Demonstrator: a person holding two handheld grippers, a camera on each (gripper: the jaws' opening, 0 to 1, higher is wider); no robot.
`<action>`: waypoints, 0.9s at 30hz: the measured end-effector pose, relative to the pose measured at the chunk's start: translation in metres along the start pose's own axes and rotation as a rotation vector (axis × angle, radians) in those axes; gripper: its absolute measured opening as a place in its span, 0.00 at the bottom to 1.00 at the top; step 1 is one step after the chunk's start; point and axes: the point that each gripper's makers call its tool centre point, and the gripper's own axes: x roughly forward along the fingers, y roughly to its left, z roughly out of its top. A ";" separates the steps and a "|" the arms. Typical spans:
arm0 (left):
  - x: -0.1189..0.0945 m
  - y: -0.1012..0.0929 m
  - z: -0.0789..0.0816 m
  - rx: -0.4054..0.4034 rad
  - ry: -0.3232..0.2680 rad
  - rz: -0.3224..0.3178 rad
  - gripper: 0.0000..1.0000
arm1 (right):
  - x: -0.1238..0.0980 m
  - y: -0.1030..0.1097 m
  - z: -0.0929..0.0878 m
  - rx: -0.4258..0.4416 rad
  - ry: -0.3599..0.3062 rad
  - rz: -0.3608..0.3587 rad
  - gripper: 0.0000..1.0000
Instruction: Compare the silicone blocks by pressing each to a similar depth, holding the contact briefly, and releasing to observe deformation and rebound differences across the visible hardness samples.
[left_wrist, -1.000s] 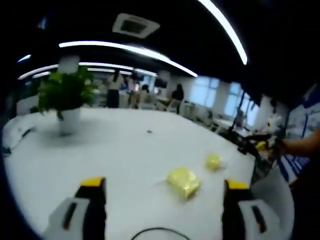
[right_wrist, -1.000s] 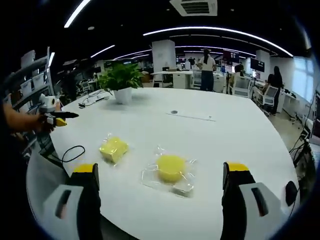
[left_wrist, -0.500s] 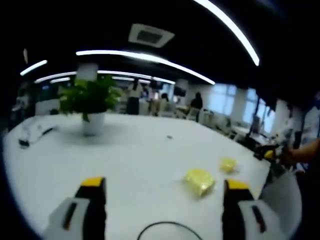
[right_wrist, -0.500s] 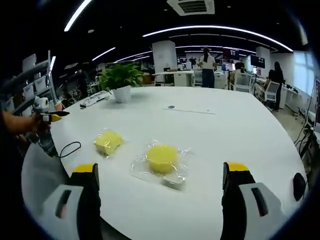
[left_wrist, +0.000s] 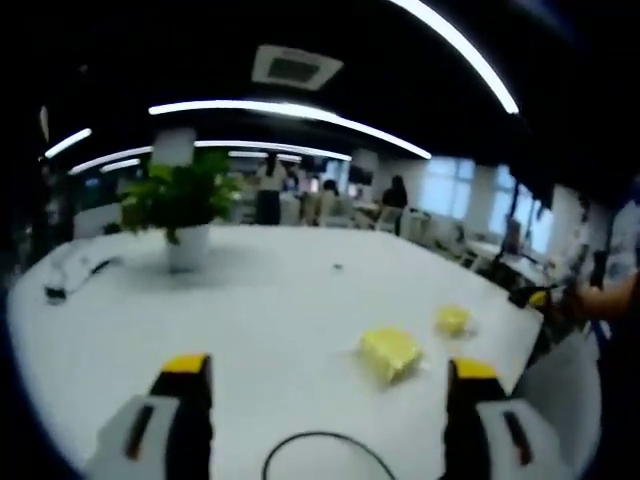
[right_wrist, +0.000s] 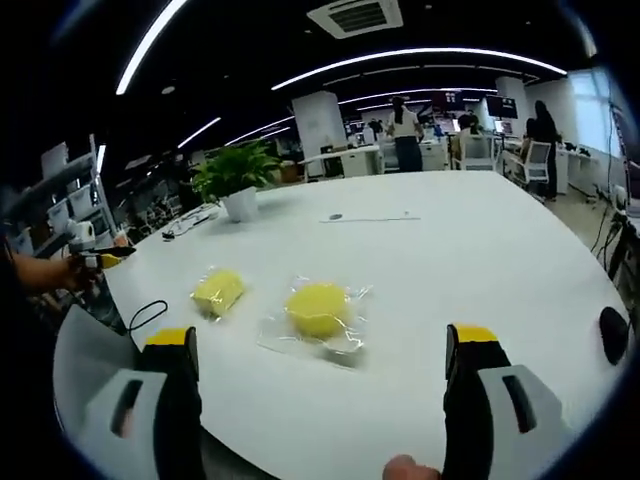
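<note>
Where table (right_wrist: 480, 250) bare, two yellow blocks (right_wrist: 316, 308).

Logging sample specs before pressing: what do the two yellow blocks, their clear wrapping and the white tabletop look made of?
Round yellow block and square yellow block: matte, opaque, probably silicone or foam. Clear wrapping: thin plastic film, crinkled with shiny glints. White round table: smooth, hard, faintly glossy surface, likely laminate; can't confirm.

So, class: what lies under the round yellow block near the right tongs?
The round yellow block rests on a crinkled clear plastic wrapper, spread over the white table. Whatever lies directly beneath the block is covered and cannot be seen.
</note>
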 end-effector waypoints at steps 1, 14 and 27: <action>0.000 -0.001 0.002 -0.003 -0.009 -0.004 1.00 | -0.003 -0.002 -0.002 -0.019 0.010 -0.016 0.96; 0.003 -0.015 0.000 -0.017 -0.019 -0.046 1.00 | -0.015 0.003 -0.012 -0.030 0.045 -0.044 0.97; 0.010 -0.018 0.004 0.012 -0.008 -0.058 1.00 | -0.012 0.003 0.006 -0.029 -0.018 -0.031 0.96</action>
